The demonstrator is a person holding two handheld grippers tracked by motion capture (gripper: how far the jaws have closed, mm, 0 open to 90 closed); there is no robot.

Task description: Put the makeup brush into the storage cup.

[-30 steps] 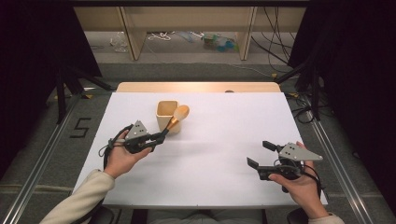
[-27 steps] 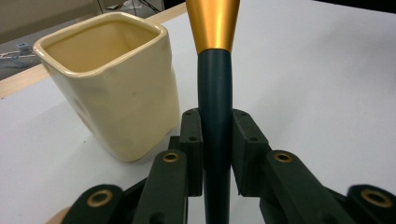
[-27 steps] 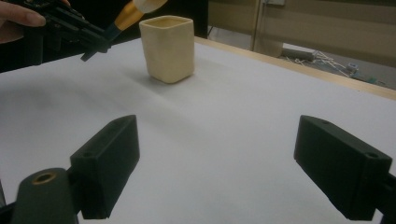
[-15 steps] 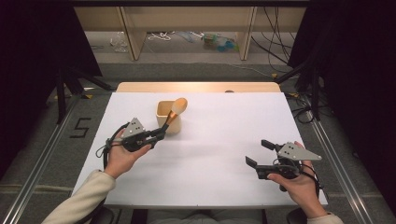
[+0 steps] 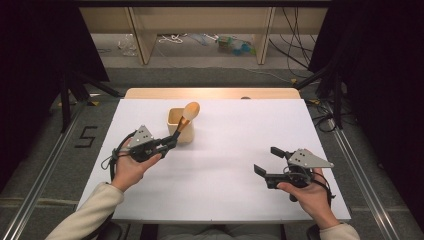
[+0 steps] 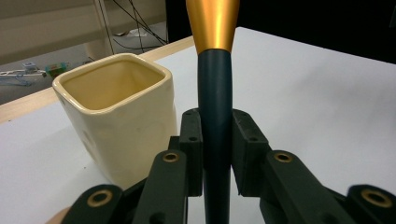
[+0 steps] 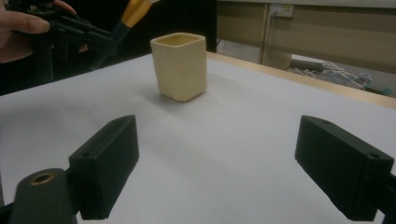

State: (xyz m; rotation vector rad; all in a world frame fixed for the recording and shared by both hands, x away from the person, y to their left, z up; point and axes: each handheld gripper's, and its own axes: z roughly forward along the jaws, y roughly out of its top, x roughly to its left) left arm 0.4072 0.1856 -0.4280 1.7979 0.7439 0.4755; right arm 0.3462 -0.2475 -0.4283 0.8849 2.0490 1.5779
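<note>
While the right gripper (image 5: 268,169) waits wide open, the left gripper (image 5: 172,142), jaws clamped on the wooden spoon's dark handle (image 6: 215,116), has lifted its bowl above the cream cup (image 5: 181,125) just beside its fingers, ready to drop in.

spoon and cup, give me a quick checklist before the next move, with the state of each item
1. Left gripper shut on the spoon handle: ok, both pads press the dark handle.
2. Spoon bowl over the cup mouth: cannot tell; in the high view it overlaps the cup's rim, its height above it unclear.
3. Cup upright on the table: ok.
4. Cup steadied by anything: not ok, it stands free.
5. Right gripper open and away from the cup: ok, nothing between its jaws.
</note>
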